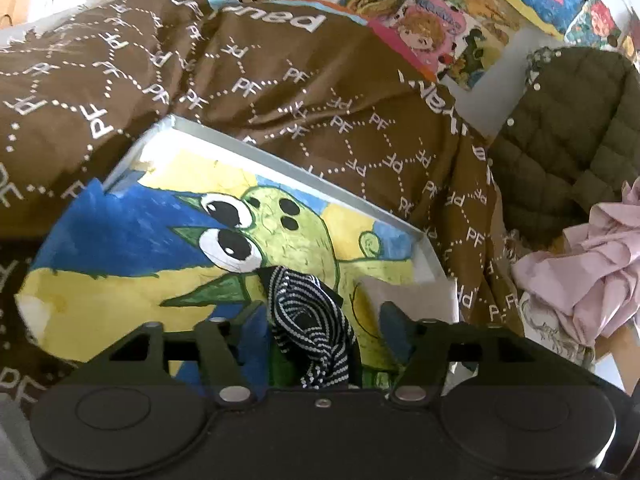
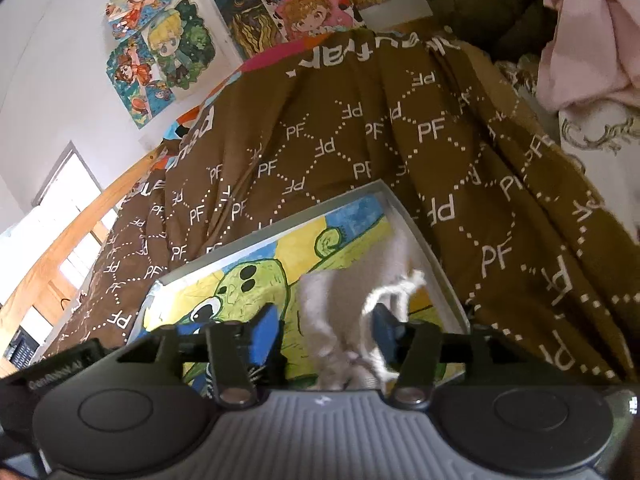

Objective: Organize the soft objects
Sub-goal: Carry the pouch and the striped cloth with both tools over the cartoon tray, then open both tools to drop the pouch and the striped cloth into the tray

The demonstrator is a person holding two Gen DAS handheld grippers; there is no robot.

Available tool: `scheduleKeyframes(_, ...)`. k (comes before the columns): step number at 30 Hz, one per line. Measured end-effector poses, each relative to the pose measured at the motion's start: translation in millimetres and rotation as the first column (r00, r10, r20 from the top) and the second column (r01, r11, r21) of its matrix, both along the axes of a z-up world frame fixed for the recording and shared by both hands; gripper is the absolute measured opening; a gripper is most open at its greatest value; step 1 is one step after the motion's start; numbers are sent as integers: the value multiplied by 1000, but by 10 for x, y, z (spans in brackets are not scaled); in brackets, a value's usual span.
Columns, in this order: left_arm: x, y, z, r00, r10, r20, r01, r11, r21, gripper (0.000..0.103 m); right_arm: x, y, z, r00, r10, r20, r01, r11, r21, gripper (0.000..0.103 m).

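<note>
A shallow white box [image 1: 280, 160] with a painted green cartoon creature on its floor lies on a brown "PF" blanket [image 1: 280, 80]. My left gripper [image 1: 320, 320] hangs over the box, jaws apart, with a navy-and-white striped sock [image 1: 312, 320] lying between the fingers. In the right wrist view my right gripper [image 2: 326, 328] is over the same box [image 2: 416, 232], jaws apart, with a white fuzzy sock [image 2: 332, 312] between the fingers, blurred. A bit of the striped sock [image 2: 210, 380] shows at lower left.
An olive puffer jacket [image 1: 568, 128] and a crumpled pink garment [image 1: 592, 264] lie to the right of the blanket. Cartoon paintings [image 2: 168, 48] hang on the white wall behind. A wooden bed frame [image 2: 80, 224] runs along the left.
</note>
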State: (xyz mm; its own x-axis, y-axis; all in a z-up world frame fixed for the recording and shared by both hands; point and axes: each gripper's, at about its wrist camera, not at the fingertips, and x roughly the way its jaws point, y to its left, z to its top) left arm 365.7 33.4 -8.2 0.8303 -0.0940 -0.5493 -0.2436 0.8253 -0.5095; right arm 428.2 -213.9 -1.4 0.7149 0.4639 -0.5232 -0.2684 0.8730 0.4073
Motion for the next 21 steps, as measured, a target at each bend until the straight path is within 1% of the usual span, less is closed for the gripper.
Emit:
scheduleKeyframes(4, -155, 23, 137, 999, 28, 34, -29, 999, 31, 78, -158, -23, 167, 999, -3, 45, 4, 1000, -28, 73)
scheduleKeyframes(5, -208, 25, 187, 998, 35, 49, -37, 998, 44, 79, -197, -34, 210, 998, -3, 58, 5, 999, -34, 74)
scheduleKeyframes(7, -306, 28, 286, 997, 41, 72, -46, 997, 64, 81, -326, -60, 330, 996, -8, 94, 13, 999, -45, 82)
scheduleKeyframes(8, -365, 25, 345, 996, 42, 83, -49, 996, 74, 82, -398, -81, 387, 994, -11, 111, 16, 999, -47, 84)
scheduleKeyframes(10, -488, 11, 452, 993, 47, 105, -57, 994, 93, 91, -534, -104, 505, 990, -8, 144, 16, 999, -52, 89)
scheduleKeyframes(13, -720, -26, 618, 987, 57, 151, -76, 989, 128, 98, -826, -136, 689, 981, 0, 196, 14, 997, -71, 95)
scheduleKeyframes(19, -1240, -128, 884, 976, 30, 214, -71, 979, 189, 102, -1399, -153, 995, 952, 22, 306, 15, 993, -118, 102)
scheduleKeyframes(21, -1432, -174, 945, 971, 17, 238, -70, 974, 217, 102, -1618, -167, 1077, 939, 18, 344, 24, 993, -117, 102)
